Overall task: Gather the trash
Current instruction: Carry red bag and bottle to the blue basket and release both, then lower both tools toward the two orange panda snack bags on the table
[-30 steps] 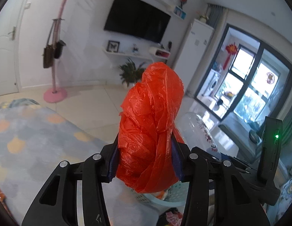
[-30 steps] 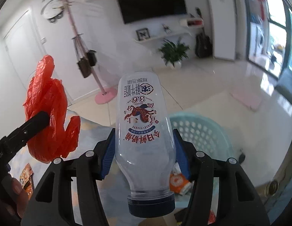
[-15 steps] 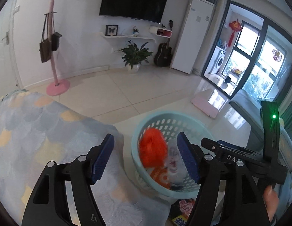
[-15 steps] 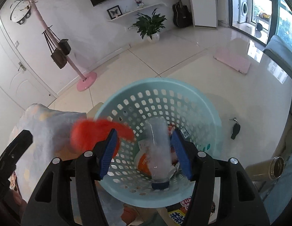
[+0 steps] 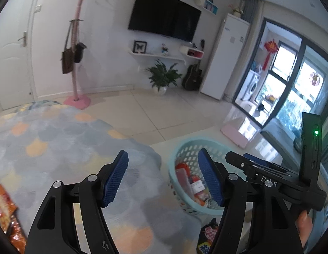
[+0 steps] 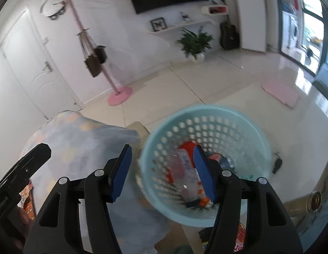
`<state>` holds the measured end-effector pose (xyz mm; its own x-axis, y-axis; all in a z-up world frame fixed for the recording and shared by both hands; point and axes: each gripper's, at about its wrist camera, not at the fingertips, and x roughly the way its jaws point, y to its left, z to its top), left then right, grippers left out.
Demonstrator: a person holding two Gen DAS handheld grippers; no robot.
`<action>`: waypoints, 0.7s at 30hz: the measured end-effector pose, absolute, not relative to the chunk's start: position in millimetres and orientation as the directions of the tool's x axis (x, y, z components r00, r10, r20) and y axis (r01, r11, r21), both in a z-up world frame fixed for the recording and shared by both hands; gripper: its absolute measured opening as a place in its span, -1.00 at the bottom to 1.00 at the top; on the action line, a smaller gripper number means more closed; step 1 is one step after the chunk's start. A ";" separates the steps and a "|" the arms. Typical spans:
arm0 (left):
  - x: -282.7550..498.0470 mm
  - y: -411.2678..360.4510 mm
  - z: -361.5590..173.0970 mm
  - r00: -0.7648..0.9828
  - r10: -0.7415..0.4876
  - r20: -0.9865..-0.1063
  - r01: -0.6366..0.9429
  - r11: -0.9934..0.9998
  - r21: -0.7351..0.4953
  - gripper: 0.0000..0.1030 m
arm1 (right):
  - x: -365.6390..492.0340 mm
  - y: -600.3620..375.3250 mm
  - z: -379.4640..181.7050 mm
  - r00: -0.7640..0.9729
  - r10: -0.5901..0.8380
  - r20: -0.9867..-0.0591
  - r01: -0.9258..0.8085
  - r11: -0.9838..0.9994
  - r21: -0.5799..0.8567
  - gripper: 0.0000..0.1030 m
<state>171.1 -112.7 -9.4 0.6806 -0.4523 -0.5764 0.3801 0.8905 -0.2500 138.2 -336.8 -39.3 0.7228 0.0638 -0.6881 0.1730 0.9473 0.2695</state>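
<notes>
Both grippers are empty. The left gripper [image 5: 163,177] has its blue pads spread wide with nothing between them, though the jaws are drawing in a touch; through the gap you see only the patterned blanket [image 5: 58,144] in greys and oranges. The right gripper [image 6: 161,173] also stands well apart, gripping nothing, and it looks down over the near rim of the pale blue basket [image 6: 244,116]. The trash is sitting inside: a clear plastic bottle [image 6: 183,169] with printed lettering lies against the perforated wall, and the red plastic bag [image 6: 187,145] peeks out just behind it, with a jumble of orange and white wrappers at the bottom, too blurred to name one by one. From the left wrist view the basket [image 5: 185,146] sits on the tiled floor just beside the blanket's edge, and the right gripper's black body [image 5: 270,169] hangs over its far side, a fingertip showing beneath it. A snack packet [image 5: 208,237] lies on the floor just in front of the basket. At the far left, orange wrappers [image 5: 5,207] rest on the blanket, well apart from the basket.
</notes>
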 end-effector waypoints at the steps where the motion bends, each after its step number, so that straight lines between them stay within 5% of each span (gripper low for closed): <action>1: 168.7 -103.5 -6.1 0.690 -0.447 -0.569 0.369 0.894 -0.255 0.26 | 137.5 -328.4 -34.1 0.730 0.069 -0.680 0.155 0.952 0.264 0.09; 14: 111.2 46.4 25.4 0.802 -0.301 -0.516 0.205 0.950 -0.236 0.24 | 127.2 -187.4 -7.4 0.735 0.284 -0.616 -0.126 0.950 0.287 0.09; 21: 87.8 116.7 5.5 0.791 -0.203 -0.577 0.132 0.978 -0.163 0.27 | 120.8 -81.0 -36.7 0.623 0.439 -0.648 -0.299 0.899 0.321 -0.21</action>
<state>87.8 116.7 5.5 0.7913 -0.2026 -0.5769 0.1315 0.9778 -0.1629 120.8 -81.0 -36.7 0.6226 0.4388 -0.6479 -0.2993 0.8985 0.3210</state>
